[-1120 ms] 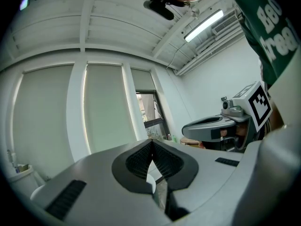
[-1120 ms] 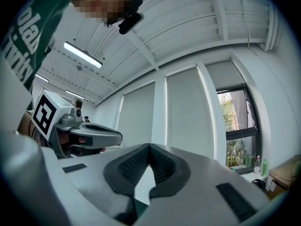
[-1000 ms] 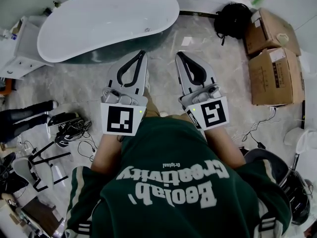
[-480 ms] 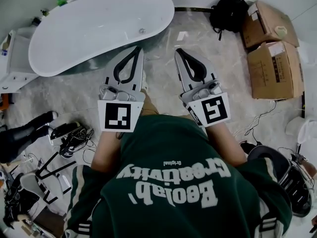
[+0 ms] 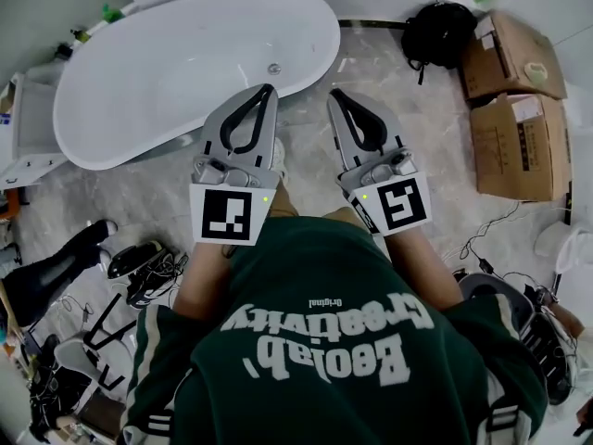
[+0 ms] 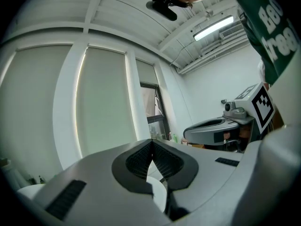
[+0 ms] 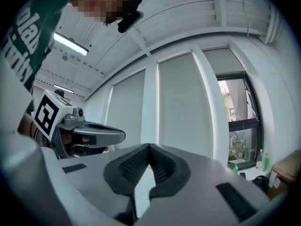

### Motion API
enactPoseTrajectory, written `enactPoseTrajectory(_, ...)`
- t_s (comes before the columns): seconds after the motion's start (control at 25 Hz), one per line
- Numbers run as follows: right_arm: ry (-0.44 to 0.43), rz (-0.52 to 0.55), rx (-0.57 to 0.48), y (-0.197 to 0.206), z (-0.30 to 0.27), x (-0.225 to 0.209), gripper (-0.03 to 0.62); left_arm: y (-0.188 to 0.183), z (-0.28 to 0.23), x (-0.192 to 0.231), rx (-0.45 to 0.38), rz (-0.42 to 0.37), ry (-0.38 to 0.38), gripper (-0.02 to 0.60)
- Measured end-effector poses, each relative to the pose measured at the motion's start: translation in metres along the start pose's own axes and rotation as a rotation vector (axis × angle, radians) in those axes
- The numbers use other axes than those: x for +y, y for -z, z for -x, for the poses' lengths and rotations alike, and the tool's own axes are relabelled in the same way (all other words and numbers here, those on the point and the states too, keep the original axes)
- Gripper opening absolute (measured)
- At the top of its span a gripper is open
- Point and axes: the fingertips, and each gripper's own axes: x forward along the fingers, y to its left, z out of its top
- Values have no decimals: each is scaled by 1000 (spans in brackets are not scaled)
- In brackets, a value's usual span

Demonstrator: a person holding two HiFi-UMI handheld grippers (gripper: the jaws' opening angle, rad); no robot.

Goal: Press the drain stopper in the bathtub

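Status: approach phase, press not started.

- Person stands on the grey marble floor (image 5: 435,156) at the side of the white oval freestanding bathtub (image 5: 139,82). Tub is empty.
- Target: the small round metal drain stopper (image 5: 273,69) sits on the tub bottom near the right end, just inside the near rim. It's ahead of both tools, nothing touching it.
- Left gripper (image 5: 267,91): jaws fully together, tips meeting, nothing between the ribbed pads. Its tip is over the tub's near rim, closest to the stopper.
- Right gripper (image 5: 335,95): same, jaws closed tip to tip and empty. It is over the floor, just off the tub's right end.
- Both gripper views look at blinds and ceiling, not into the tub, so the tools are held about level, carry posture.
- My read: closed jaws make sense here, since a press wants 1 blunt tip, not a grasp. Left looks like the natural choice. It needs to tip down and reach over the rim.
- Risk: the tip sliding off the small cap on the glossy tub.
- Clutter (2 brown cardboard boxes (image 5: 519,146), black backpack (image 5: 440,31)) is well clear.
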Motion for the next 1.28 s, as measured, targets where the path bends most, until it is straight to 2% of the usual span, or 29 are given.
enactPoseTrajectory(0.32, 18, -21, 40, 8, -89, -25, 9, 13, -56, 75, 32, 14, 17, 8)
enactPoseTrajectory(0.76, 85, -23, 98, 27, -195, -54, 9, 41, -131, 163, 45, 33, 96, 8)
enactPoseTrajectory(1.0, 118, -11, 125, 33, -222, -63, 9, 46, -161, 190, 28, 22, 137, 8)
enactPoseTrajectory(1.28, 136, 5, 153, 38, -242, -71, 9, 53, -177, 207, 24, 38, 146, 8)
